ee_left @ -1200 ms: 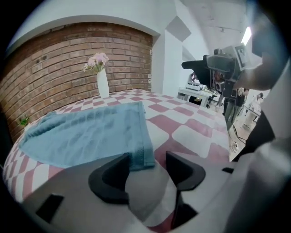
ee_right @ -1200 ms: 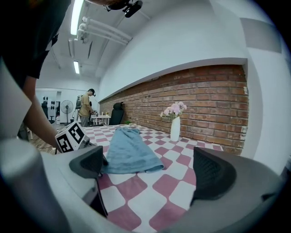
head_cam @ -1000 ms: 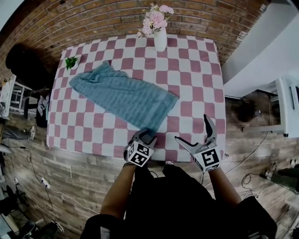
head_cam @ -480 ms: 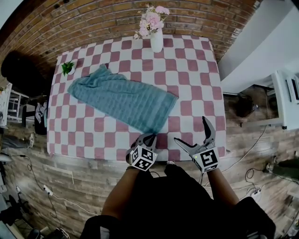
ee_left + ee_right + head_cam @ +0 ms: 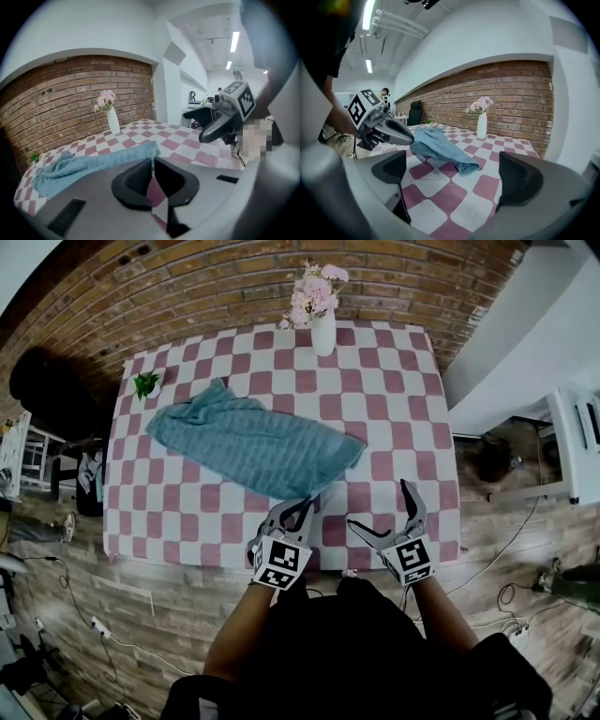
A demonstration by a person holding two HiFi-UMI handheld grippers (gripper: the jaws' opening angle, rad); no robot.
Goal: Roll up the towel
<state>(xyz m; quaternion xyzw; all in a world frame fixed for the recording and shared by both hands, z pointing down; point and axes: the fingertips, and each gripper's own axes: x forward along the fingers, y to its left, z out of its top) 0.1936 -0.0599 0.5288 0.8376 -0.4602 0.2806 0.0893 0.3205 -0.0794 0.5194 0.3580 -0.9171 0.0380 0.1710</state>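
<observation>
Towel (image 5: pixel 253 442) corner seemingly pinched in closed left gripper (image 5: pixel 307 505), right gripper (image 5: pixel 379 505) open, just beside

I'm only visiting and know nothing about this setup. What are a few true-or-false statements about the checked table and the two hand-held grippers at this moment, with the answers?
1. The towel is already rolled into a tight roll. False: it lies spread out and a little rumpled across the table.
2. The left gripper has its jaws closed on the towel's near corner. True.
3. The right gripper is clamped on the vase. False: its jaws stand apart and empty over the near side of the table, and the vase stands at the far edge.
4. The vase holds pink flowers. True.
</observation>
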